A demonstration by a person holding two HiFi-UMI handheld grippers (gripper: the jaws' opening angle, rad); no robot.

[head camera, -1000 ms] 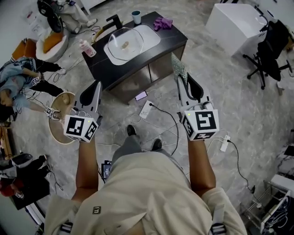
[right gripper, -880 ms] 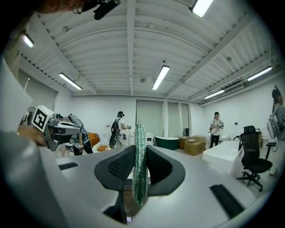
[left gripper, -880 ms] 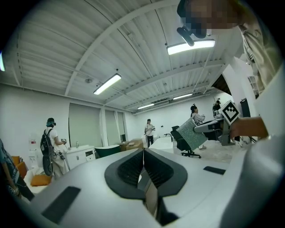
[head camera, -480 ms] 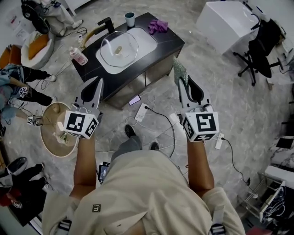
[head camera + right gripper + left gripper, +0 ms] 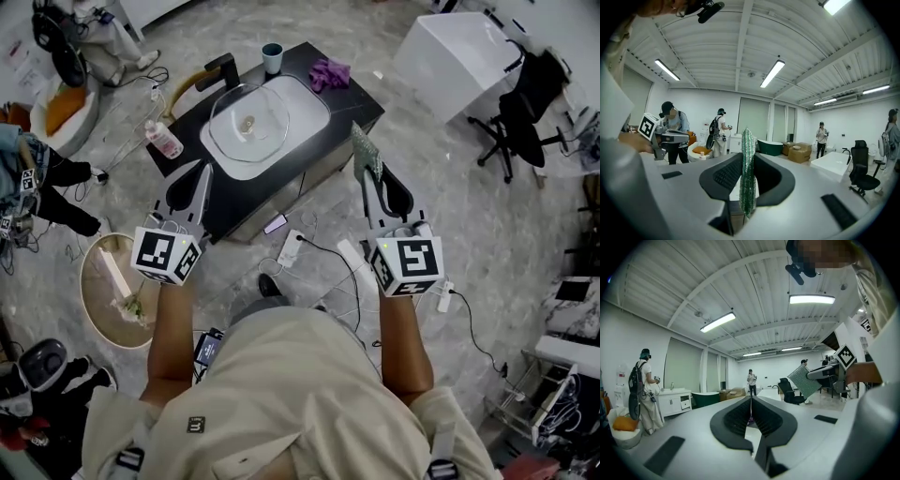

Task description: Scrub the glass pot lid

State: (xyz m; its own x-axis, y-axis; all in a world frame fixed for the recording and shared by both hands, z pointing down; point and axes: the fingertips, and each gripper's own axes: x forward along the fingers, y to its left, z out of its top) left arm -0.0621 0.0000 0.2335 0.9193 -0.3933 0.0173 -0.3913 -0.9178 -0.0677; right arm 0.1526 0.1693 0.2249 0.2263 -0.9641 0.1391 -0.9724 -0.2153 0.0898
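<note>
1. compared with the earlier head view, the black worktop (image 5: 354, 97) is seen nearer to both hand-held grippers.
2. one round clear glass pot lid (image 5: 248, 124) is laid over the white sink basin (image 5: 309, 108), well ahead of them.
3. the left hand-held gripper (image 5: 200, 172) is closed on nothing.
4. the right hand-held gripper (image 5: 367, 171) is clamped on one green scrubbing pad (image 5: 362, 142).
5. one teal cup (image 5: 272, 56) and one purple cloth (image 5: 330, 72) are counted.

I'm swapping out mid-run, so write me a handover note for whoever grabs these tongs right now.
Left tongs: shut, empty.
Right tongs: shut on the green scouring pad.
Glass pot lid: lies over the white sink in the black vanity, ahead of both tongs, neither touching it.
Done: pad is in hand.
Left: step up to the vanity, probably steady the lid with the left tongs, then scrub it with the pad.
</note>
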